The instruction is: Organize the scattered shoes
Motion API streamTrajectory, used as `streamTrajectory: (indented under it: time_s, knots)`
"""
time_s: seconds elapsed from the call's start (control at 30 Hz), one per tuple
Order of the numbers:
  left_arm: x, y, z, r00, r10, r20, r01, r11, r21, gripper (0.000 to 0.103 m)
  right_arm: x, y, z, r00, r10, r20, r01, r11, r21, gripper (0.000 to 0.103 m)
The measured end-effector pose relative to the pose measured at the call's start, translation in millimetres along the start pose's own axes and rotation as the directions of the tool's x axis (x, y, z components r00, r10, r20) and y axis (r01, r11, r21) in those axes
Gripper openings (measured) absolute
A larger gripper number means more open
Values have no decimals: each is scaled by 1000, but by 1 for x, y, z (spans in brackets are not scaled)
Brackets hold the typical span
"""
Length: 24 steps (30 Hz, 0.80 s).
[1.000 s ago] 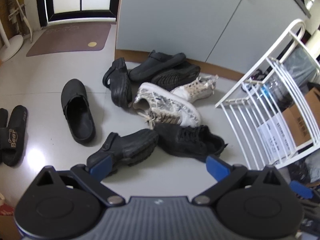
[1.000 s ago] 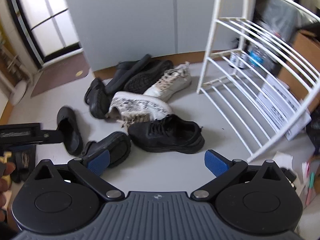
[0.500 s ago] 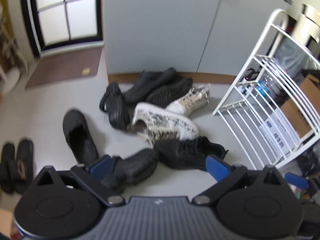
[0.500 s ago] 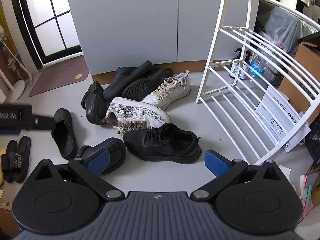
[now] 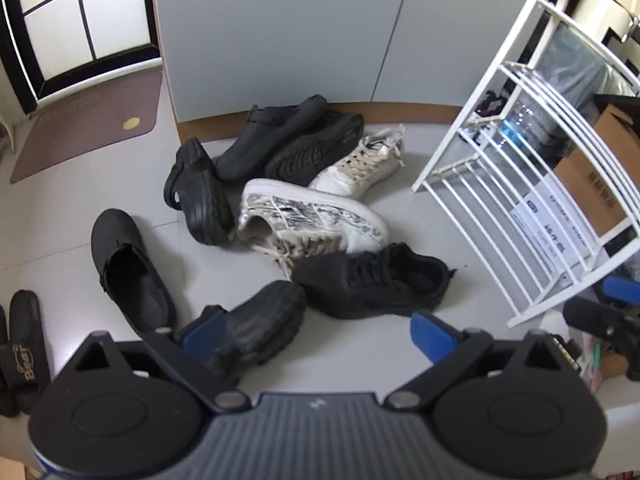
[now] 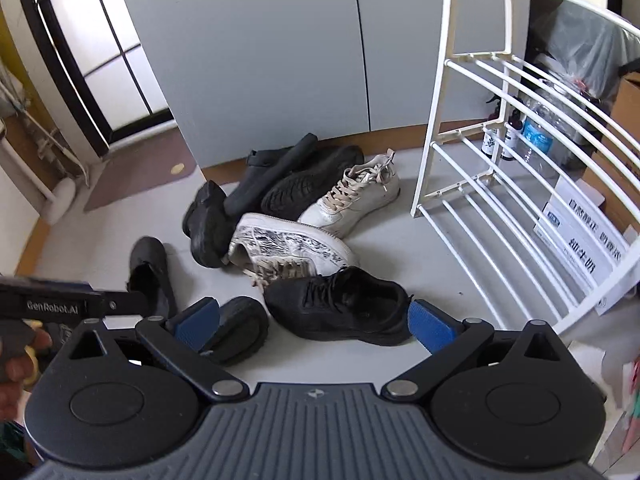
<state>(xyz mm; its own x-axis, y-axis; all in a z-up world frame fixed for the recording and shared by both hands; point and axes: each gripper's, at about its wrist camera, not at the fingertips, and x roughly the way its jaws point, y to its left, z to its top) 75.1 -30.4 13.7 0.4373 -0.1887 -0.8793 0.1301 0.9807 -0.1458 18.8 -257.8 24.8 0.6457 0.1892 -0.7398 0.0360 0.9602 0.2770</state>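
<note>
Eight shoes lie heaped on the floor (image 5: 400, 344) beside the white rack (image 5: 516, 184): four black clogs (image 5: 128, 268), two black sneakers (image 6: 344, 304), two white sneakers (image 6: 352, 200). Two black slippers (image 5: 24, 344) sit well apart at the left. The left gripper (image 5: 316, 334) and right gripper (image 6: 312, 322) each hover spread wide, holding nothing

Both wrist cameras look forward and down over their own open jaws at the floor from well above. They share the shoe pile (image 5: 304, 216) (image 6: 296, 236) and white rack (image 5: 516, 184) (image 6: 520, 184); the right view sits nearer the rack.
</note>
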Motion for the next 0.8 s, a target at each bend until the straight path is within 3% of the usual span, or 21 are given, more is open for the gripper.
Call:
streamTrajectory:
  time_s: [0.1, 0.27, 0.33, 0.4, 0.47, 0.57, 0.67, 0.73, 0.8]
  knots:
    - [1, 5, 9, 999, -29, 15, 30, 999, -44, 100, 11, -5, 3, 999, 19, -32, -18, 999, 31, 103]
    - [14, 4, 16, 998, -59, -9, 58, 998, -35, 101, 24, -6, 6, 994, 72, -87, -66, 996, 65, 103]
    - [19, 5, 18, 998, -63, -23, 63, 998, -26, 100, 29, -6, 8, 990, 88, -107, -81, 994, 71, 91]
    - [21, 8, 17, 996, -90, -26, 90, 996, 1, 100, 35, -5, 9, 986, 105, -128, -96, 992, 78, 88]
    - [27, 14, 20, 998, -55, -42, 55, 999, -1, 100, 40, -5, 11, 981, 122, -148, -110, 990, 84, 88]
    - [29, 22, 27, 997, -28, -69, 22, 997, -78, 95, 48, -4, 14, 973, 147, -178, -132, 987, 95, 88]
    - [4, 24, 27, 999, -31, -23, 29, 995, -96, 99, 57, -4, 16, 963, 172, -208, -153, 983, 106, 88]
    - [-24, 23, 18, 999, -6, 51, 12, 993, -114, 102, 54, -4, 16, 961, 172, -217, -152, 983, 106, 88]
    - [-36, 19, 11, 998, 23, 64, -17, 996, -91, 102, 50, -4, 15, 958, 179, -226, -158, 981, 110, 88]
